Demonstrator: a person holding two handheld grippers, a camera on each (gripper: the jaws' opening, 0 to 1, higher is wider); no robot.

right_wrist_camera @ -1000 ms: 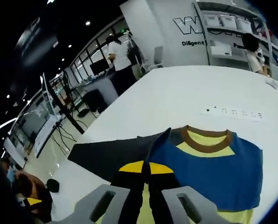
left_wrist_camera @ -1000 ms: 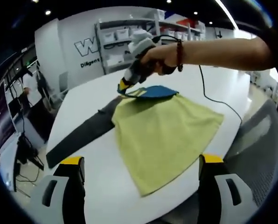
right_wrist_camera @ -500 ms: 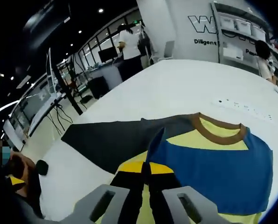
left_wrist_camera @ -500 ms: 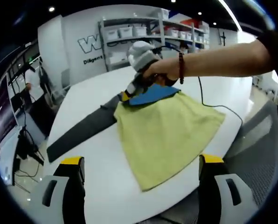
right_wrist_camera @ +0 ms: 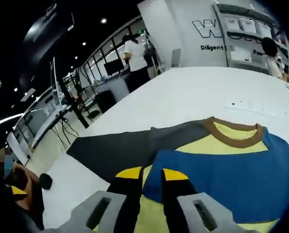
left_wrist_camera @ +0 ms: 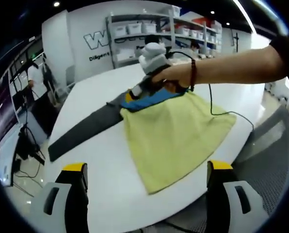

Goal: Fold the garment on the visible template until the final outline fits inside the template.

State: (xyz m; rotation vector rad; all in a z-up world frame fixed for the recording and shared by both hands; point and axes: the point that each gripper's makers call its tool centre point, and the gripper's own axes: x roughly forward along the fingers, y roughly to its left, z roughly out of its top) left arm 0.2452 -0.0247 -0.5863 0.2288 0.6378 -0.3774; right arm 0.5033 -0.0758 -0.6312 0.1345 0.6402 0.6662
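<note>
- Over by the collar end of the garment is where my right claw sits, low on the bench. From the left gripper view you can see it in my hand, right at the blue shoulder panel.
- Right claw's tips look a bit apart now, with the edge of the blue fold lying between them. Can't honestly tell if it's gripping the cloth or has let it go.
- Left claw is spread wide with nothing in it, hovering off the hem end of the garment.
- Garment lies flat on the bench, yellow body toward me, brown collar at the far end. The dark template pokes out from under the collar end, off to one side.
- My read: we're early, on the first shoulder or sleeve fold, and the outline spills way outside the template.
- Next I'd settle that blue fold flat, then bring the left claw to the hem side and fold the body inward.
</note>
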